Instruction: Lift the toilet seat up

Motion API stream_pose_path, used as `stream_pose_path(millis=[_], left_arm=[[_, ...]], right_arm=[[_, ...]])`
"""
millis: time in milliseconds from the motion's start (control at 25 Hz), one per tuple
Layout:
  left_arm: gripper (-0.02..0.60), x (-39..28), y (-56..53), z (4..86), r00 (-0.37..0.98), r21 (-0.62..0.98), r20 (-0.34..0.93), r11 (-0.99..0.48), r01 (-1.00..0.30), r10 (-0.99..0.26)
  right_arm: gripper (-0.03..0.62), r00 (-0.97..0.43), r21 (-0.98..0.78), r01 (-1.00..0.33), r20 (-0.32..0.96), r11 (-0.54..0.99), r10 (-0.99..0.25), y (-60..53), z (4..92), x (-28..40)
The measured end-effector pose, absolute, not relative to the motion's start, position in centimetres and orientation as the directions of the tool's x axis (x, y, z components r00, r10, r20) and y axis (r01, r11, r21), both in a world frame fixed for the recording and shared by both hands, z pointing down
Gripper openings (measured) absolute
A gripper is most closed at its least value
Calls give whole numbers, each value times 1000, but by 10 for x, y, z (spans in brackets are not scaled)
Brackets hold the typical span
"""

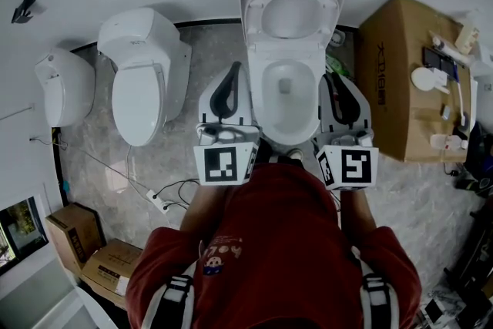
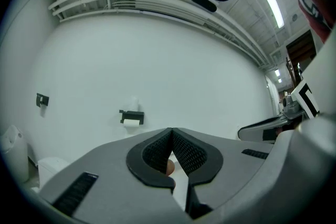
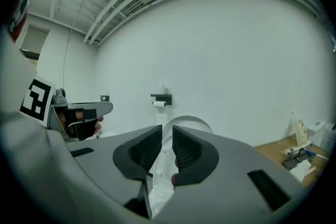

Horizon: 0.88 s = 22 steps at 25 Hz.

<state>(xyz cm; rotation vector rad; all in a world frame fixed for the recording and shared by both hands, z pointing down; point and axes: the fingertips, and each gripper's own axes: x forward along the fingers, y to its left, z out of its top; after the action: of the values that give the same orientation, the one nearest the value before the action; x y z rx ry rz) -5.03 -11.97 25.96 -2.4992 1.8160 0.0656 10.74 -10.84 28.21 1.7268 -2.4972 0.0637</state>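
Note:
The white toilet (image 1: pixel 286 100) stands against the far wall in the head view. Its seat (image 1: pixel 291 11) and lid are tipped up against the wall, and the bowl is uncovered. My left gripper (image 1: pixel 235 69) hovers level at the bowl's left side. Its jaws (image 2: pixel 171 131) touch at the tips with nothing between them. My right gripper (image 1: pixel 330 77) is level at the bowl's right side. In the right gripper view its jaws (image 3: pixel 167 128) show a narrow gap with nothing in it, and the raised seat (image 3: pixel 190 124) is behind them.
A second toilet (image 1: pixel 146 81) and a smaller white fixture (image 1: pixel 65 85) stand to the left. A cardboard box (image 1: pixel 408 73) with bottles on top sits right of the toilet. More boxes (image 1: pixel 92 250) and a power strip (image 1: pixel 158 200) lie on the floor. A paper holder (image 3: pixel 161 99) hangs on the wall.

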Motion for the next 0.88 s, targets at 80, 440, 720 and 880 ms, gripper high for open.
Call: stream_pose_path(millis=[80, 440, 720, 880], left_arm=[[9, -50, -114, 254, 307, -17, -71, -307, -952, -949], [9, -47, -107, 245, 304, -11, -76, -304, -952, -949], [9, -46, -104, 232, 302, -7, -92, -302, -953, -949], [9, -45, -103, 233, 304, -13, -85, -304, -953, -949]], right_arm=[[48, -357, 26, -933, 80, 360, -931, -105, 269, 108], [16, -378, 24, -925, 13, 378, -926, -99, 240, 108], [15, -355, 50, -934, -10, 354, -935, -97, 234, 112], [14, -355, 52, -934, -17, 354, -935, -95, 232, 113]])
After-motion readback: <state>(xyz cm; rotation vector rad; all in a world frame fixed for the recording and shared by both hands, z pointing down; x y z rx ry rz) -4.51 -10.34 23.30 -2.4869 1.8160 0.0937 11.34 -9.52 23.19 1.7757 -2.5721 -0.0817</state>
